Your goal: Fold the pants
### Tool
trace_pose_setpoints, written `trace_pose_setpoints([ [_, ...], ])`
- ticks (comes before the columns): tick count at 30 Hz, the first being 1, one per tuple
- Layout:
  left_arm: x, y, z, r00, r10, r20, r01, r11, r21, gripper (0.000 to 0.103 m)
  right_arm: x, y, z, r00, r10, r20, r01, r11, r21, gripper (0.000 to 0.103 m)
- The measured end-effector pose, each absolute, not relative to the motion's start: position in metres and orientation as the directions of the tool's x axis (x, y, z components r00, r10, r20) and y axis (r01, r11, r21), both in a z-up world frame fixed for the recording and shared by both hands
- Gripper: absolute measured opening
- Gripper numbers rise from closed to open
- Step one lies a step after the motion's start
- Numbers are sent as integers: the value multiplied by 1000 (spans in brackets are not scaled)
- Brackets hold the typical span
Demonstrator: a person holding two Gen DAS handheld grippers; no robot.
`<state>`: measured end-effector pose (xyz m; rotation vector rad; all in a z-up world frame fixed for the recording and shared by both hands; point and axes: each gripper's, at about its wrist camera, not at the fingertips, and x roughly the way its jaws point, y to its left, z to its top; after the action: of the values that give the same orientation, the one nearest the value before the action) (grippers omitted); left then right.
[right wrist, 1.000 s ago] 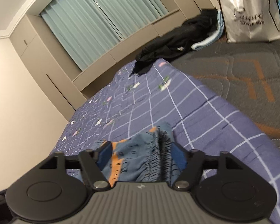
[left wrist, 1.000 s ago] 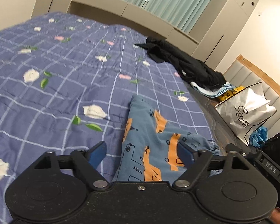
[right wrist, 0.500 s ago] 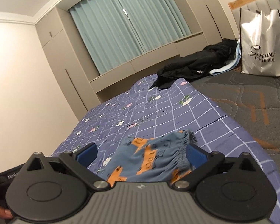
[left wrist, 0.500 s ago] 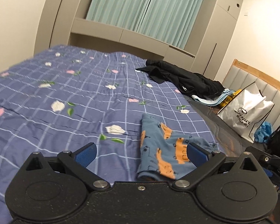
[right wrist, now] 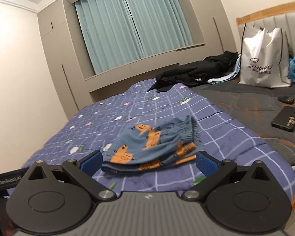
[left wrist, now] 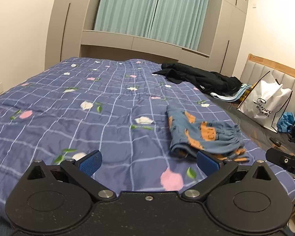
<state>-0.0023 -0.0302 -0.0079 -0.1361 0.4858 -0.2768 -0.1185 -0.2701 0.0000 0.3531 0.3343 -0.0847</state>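
both claws have backed off since a second ago: then the pants sat right between each set of pads, now they lie clear ahead of them, and the pads have spread wider. left claw [left wrist: 149, 160] stands wide apart with nothing between the pads, only bedspread [left wrist: 68, 118] under it. right claw [right wrist: 149, 160] is the same, spread wide and empty; the near hem of the pants [right wrist: 153, 143] shows just past its pads, not touching as far as i can tell.

the pants [left wrist: 204, 135] lie folded into a compact stack on the blue checked bedspread, near the edge where it gives way to the bare grey mattress [right wrist: 255, 98]. the elastic waistband is bunched on the mattress side and layered edges show at the near end, so the fold looks done, and that is likely why you let go with both claws.

the stack is a bit loose; near edges are not flush. if you want it tidier, press or square that end, otherwise i'd call it finished.

clutter is well apart and no reason to shift the stack: black clothes [left wrist: 198, 78] and white bag [left wrist: 265, 106] by the headboard, phone [right wrist: 287, 118] on the mattress.
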Motion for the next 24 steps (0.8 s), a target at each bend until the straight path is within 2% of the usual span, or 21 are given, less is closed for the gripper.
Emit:
trace_pose_setpoints([
  [8, -12, -23, -21, 857, -272, -439, 221, 961, -163, 102, -137, -254, -14, 942, -83, -325, 166, 957, 237, 103],
  [24, -13, -28, -25, 848, -277, -452, 233, 961, -152, 102, -134, -253, -23, 933, -69, -352, 158, 960, 232, 103],
])
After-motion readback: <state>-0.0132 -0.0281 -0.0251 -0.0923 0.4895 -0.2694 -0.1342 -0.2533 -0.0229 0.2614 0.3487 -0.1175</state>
